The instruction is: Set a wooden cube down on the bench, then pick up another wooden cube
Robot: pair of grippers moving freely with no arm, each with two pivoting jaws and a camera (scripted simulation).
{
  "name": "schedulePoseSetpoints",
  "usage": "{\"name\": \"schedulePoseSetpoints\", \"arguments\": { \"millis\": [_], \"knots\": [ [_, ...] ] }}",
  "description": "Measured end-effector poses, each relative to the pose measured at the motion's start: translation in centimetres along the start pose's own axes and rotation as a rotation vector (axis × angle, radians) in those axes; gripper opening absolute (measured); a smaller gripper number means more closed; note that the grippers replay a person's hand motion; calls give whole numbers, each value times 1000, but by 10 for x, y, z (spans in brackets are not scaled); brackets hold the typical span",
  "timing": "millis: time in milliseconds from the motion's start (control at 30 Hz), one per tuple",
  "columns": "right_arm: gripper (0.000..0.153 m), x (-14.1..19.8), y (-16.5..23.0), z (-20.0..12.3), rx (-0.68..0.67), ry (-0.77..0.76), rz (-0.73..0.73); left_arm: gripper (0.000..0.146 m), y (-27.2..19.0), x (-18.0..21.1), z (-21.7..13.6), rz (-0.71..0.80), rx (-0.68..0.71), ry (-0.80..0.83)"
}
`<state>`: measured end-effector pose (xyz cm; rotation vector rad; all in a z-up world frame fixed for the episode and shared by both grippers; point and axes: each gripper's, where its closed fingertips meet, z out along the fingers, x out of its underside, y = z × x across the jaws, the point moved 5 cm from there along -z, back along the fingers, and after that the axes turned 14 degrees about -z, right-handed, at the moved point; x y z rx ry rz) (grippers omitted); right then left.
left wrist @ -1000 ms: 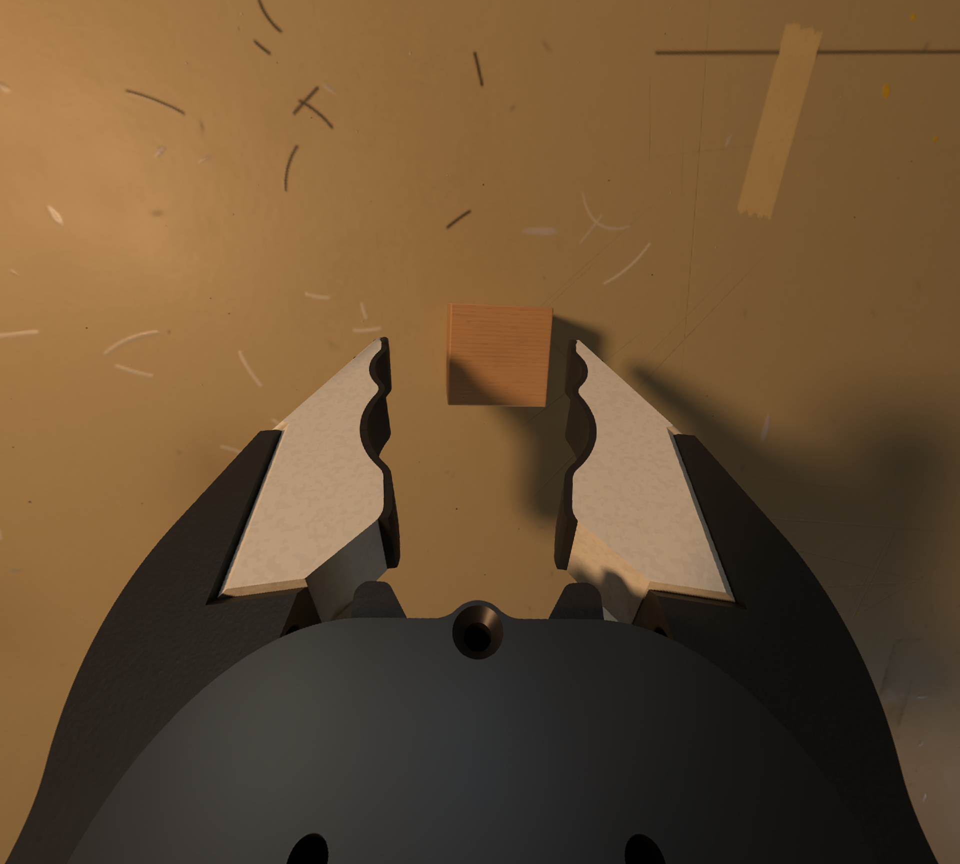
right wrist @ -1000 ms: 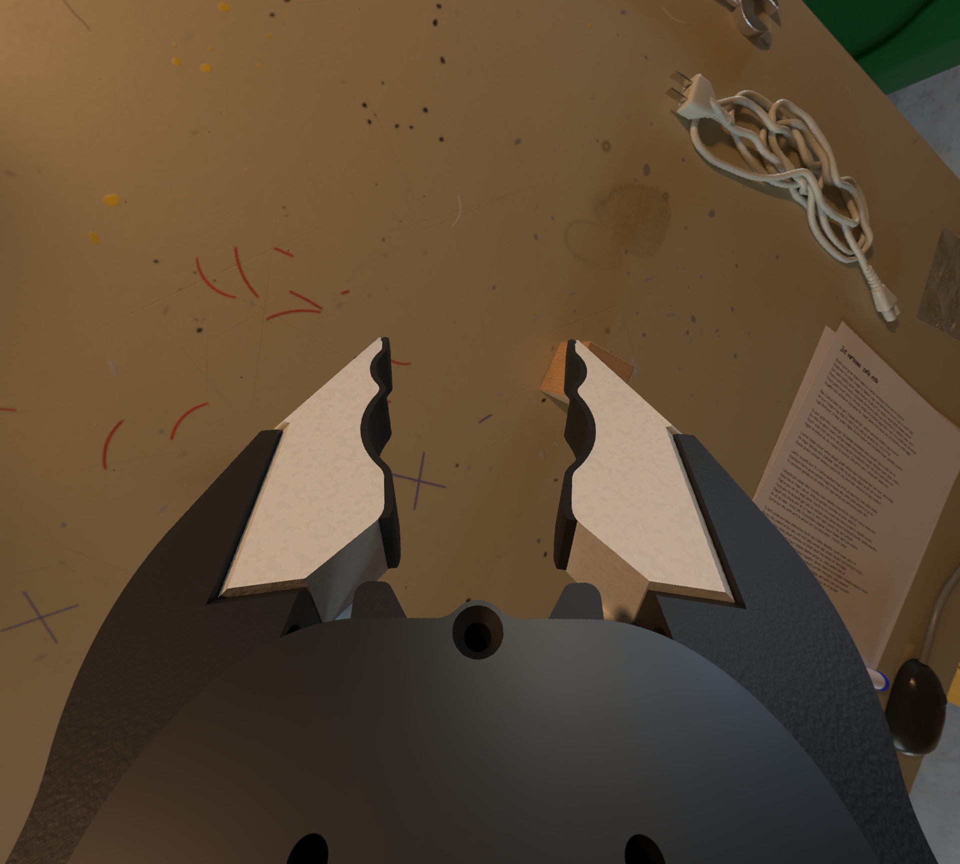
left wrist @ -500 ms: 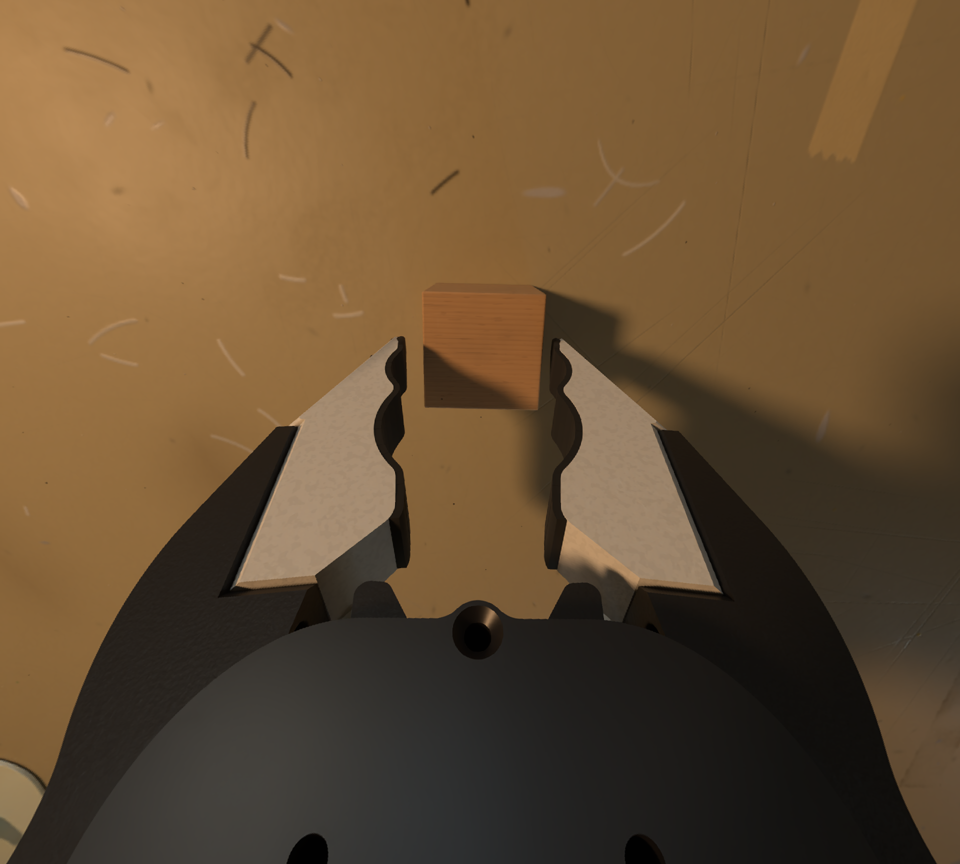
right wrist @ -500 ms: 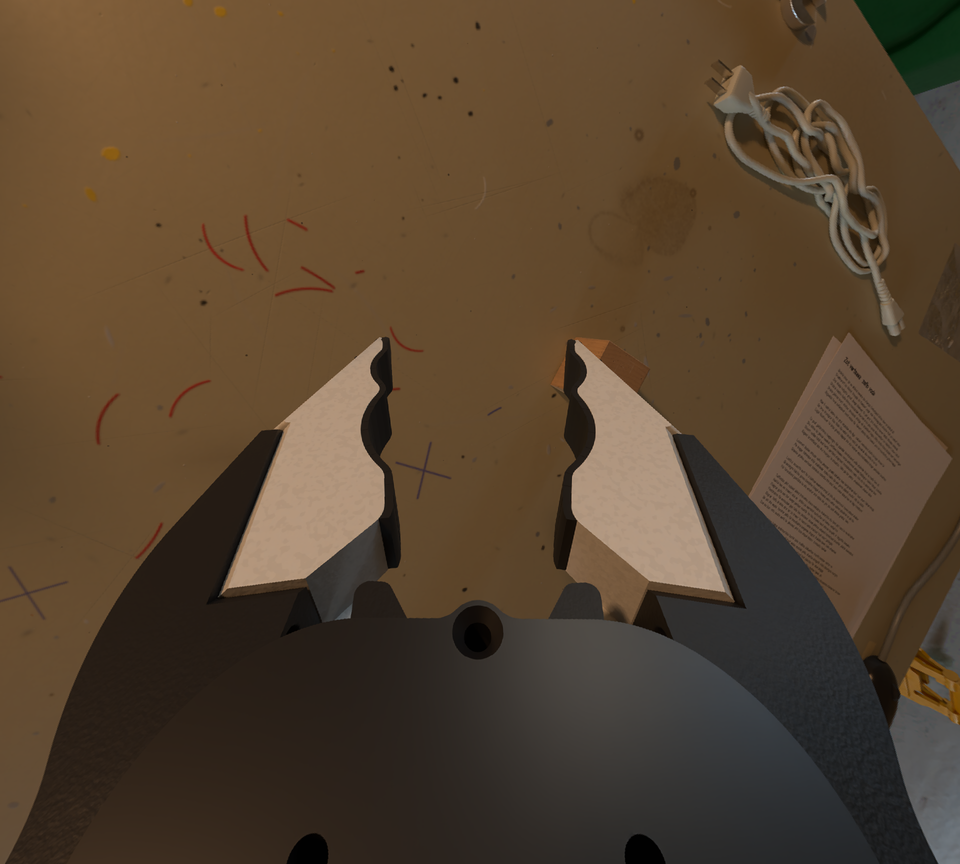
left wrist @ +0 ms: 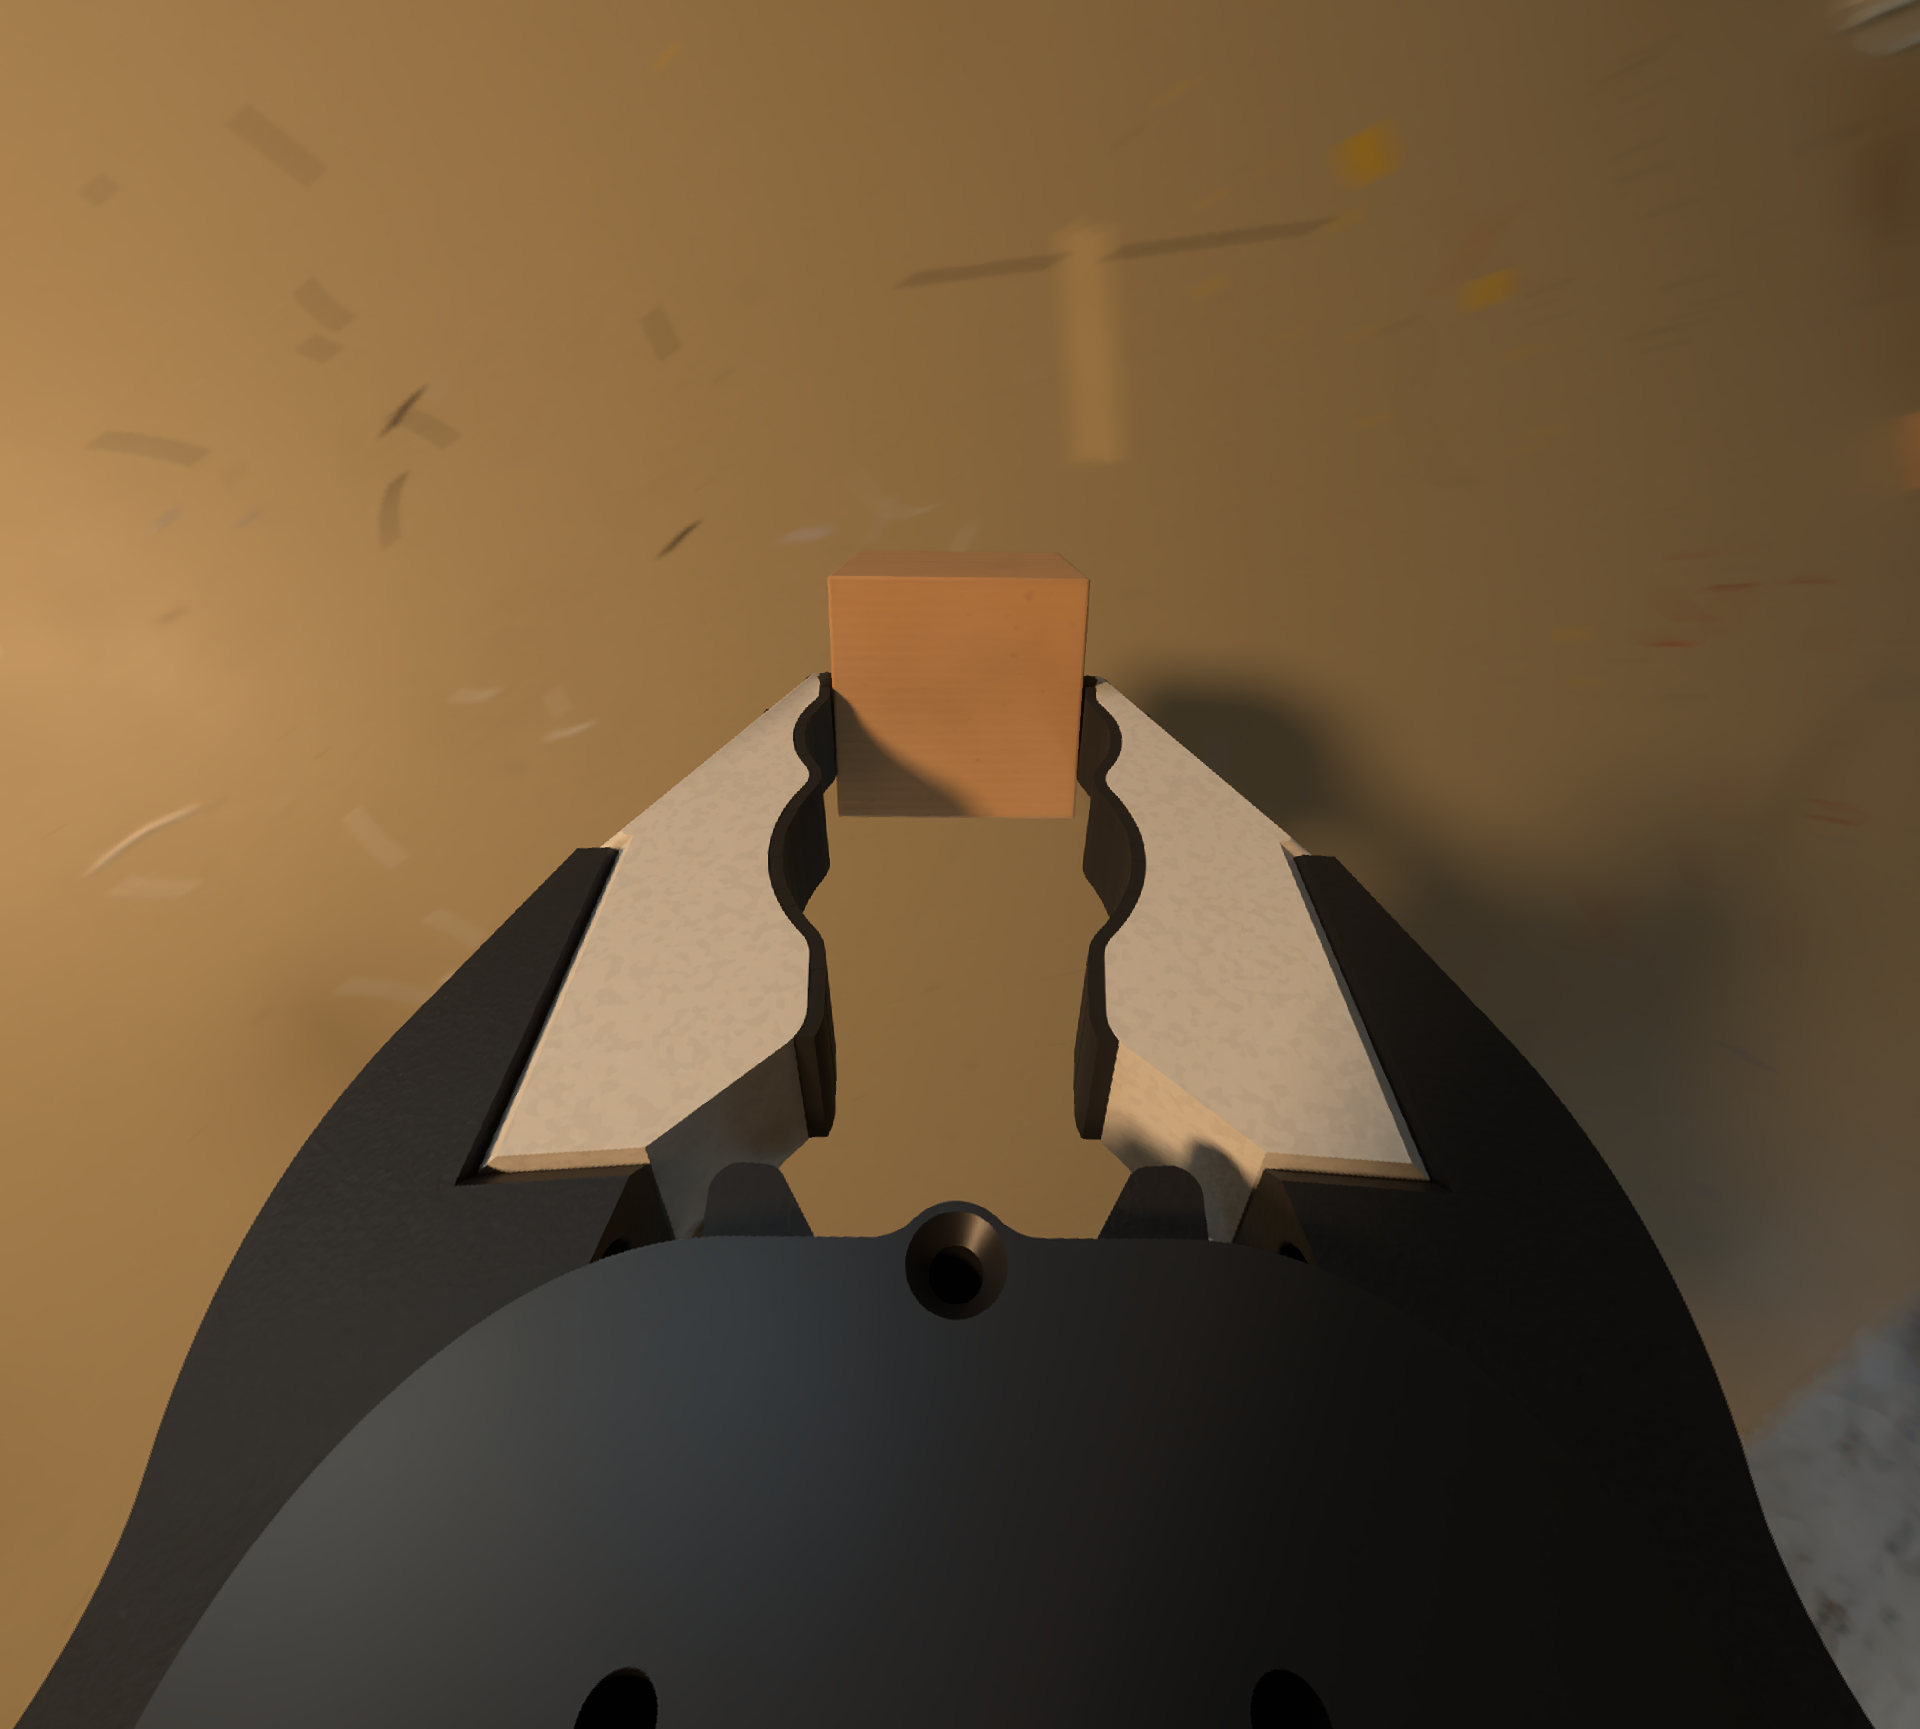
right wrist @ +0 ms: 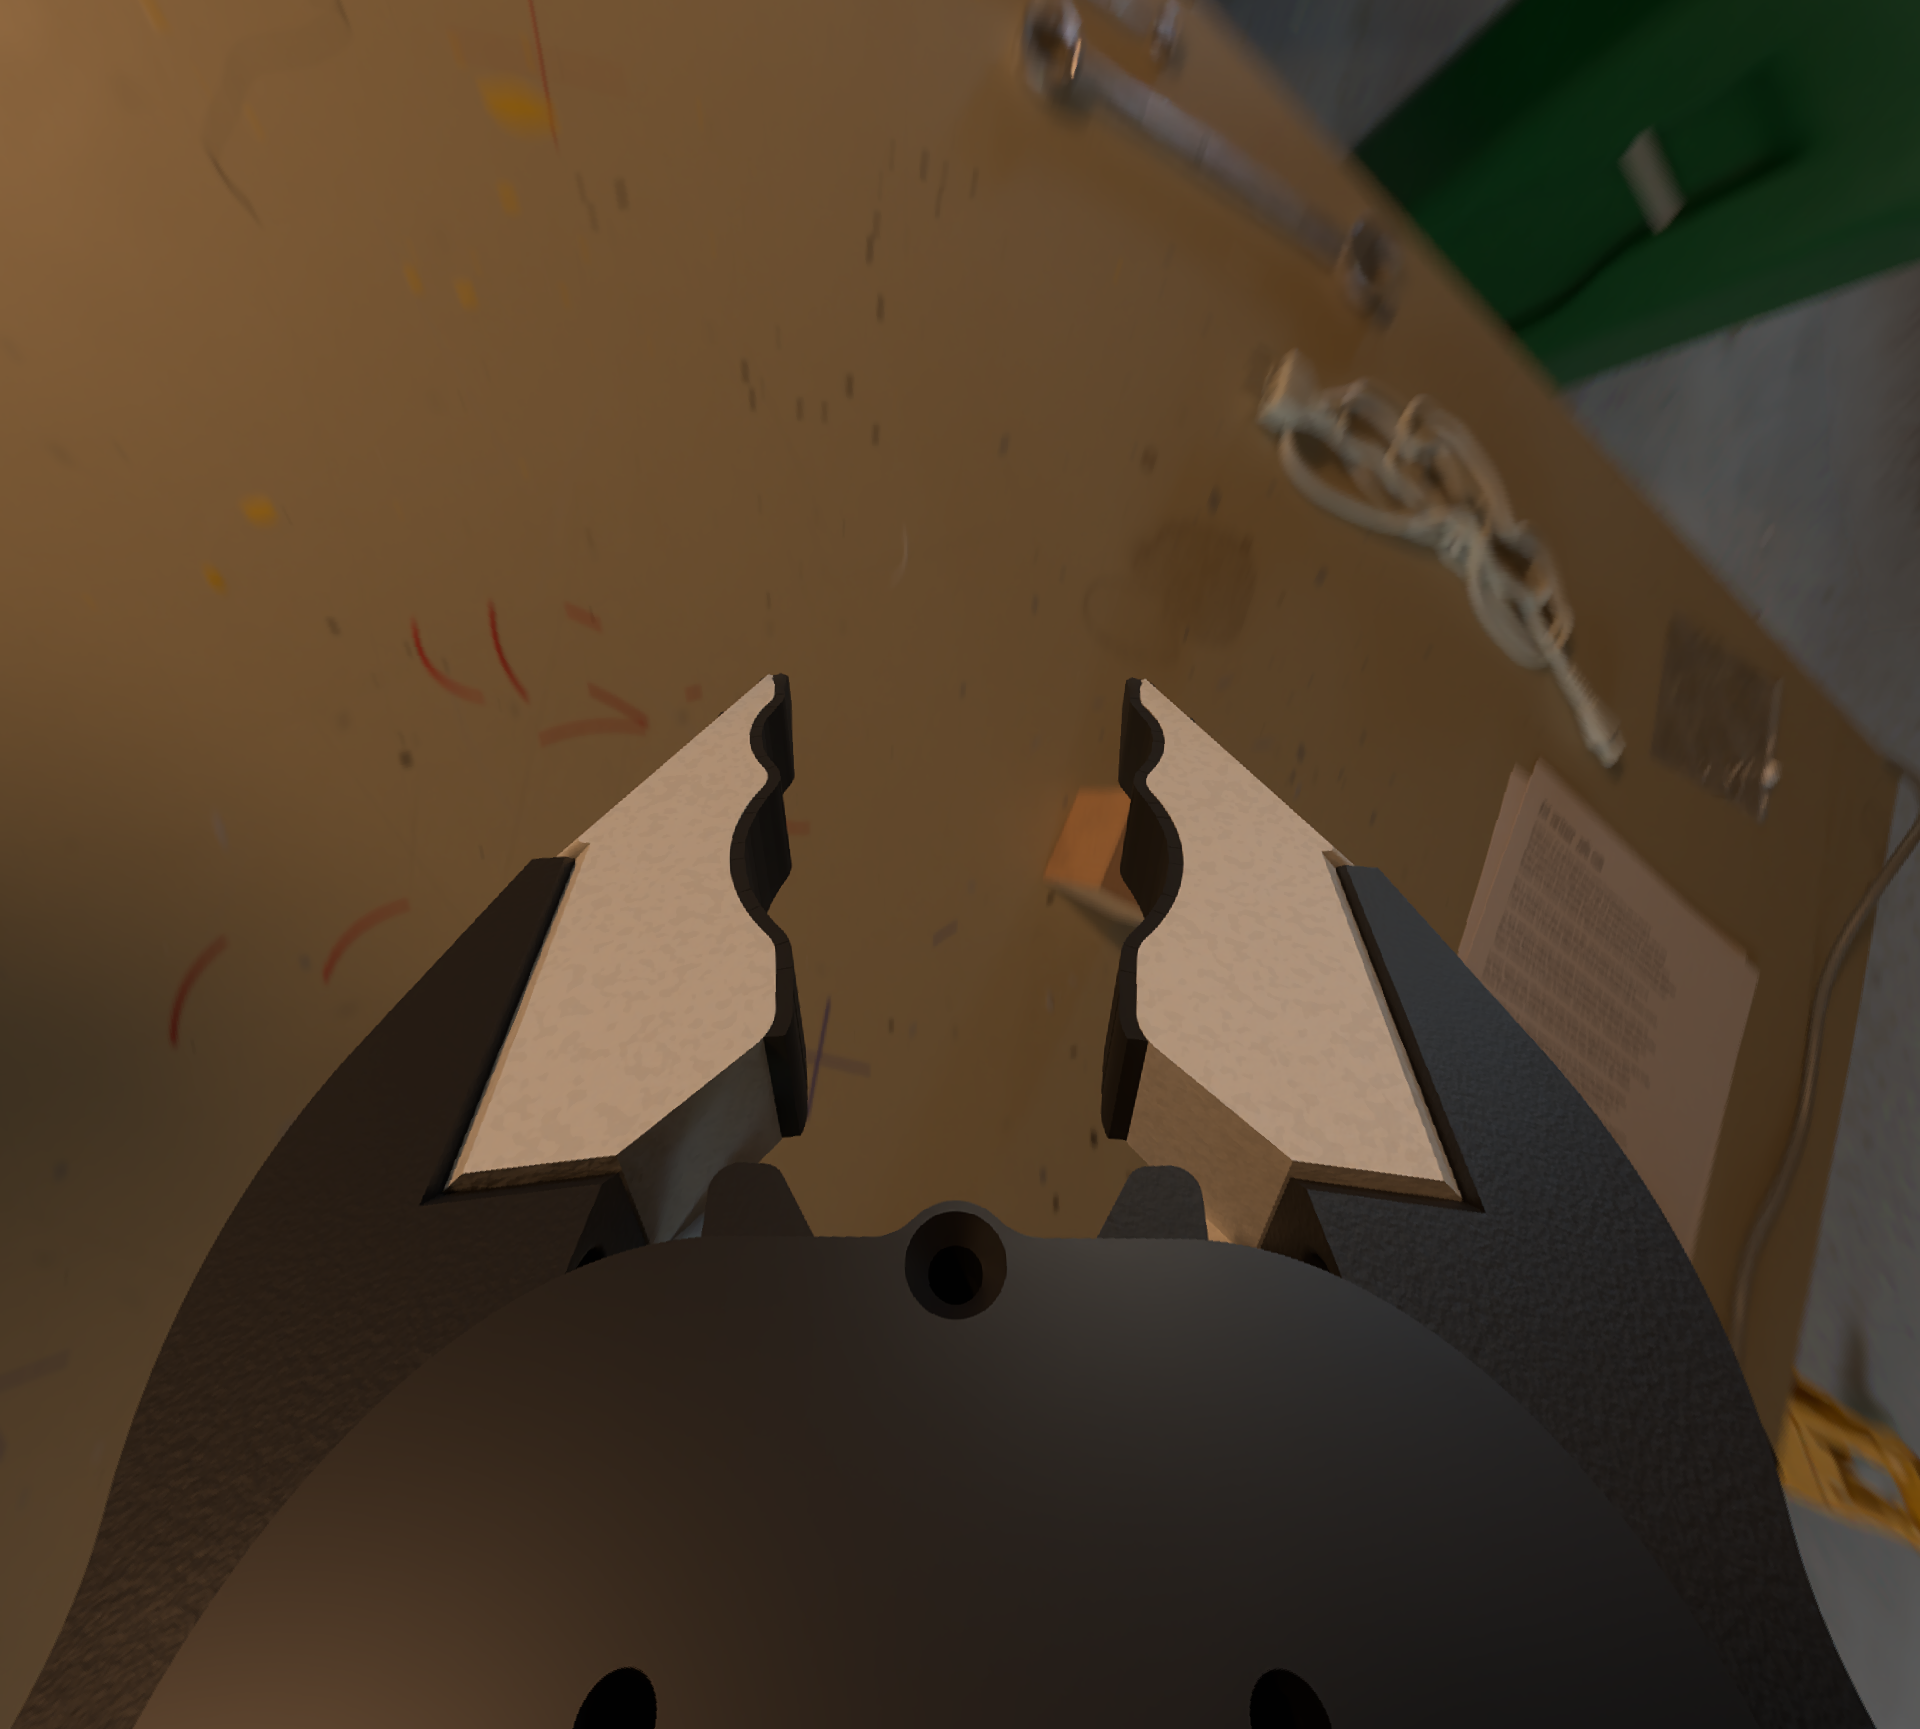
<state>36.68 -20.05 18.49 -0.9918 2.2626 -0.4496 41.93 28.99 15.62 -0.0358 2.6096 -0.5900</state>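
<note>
In the left wrist view, an orange-brown wooden cube (left wrist: 956,671) sits between my left gripper's (left wrist: 956,687) fingertips. Both fingertips touch its sides, so the gripper is shut on it. The bench (left wrist: 416,121) behind it is blurred. In the right wrist view, my right gripper (right wrist: 956,682) is open and empty above the bench (right wrist: 623,329). A second wooden cube (right wrist: 1086,838) lies on the bench below it, next to the inner edge of the right finger, which partly hides it.
Two wrenches (right wrist: 1205,141), a coiled white cable (right wrist: 1423,516), a grey patch (right wrist: 1714,713) and printed paper sheets (right wrist: 1600,962) lie along the bench's right edge. A green object (right wrist: 1714,69) stands beyond that edge. A tape strip (left wrist: 1091,339) lies past the held cube.
My left gripper moved onto the cube and closed on it; its view has since tilted and blurred. My right gripper stayed open and moved, so its cube now shows lower between the fingers.
</note>
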Motion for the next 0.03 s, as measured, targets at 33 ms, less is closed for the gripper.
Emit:
{"name": "schedulePoseSetpoints", "arguments": {
  "millis": [33],
  "knots": [
    [62, -7, -1, -7, 36, -78, 6, 47, -10, -1, -11, 4, 109, -37]
  ]
}}
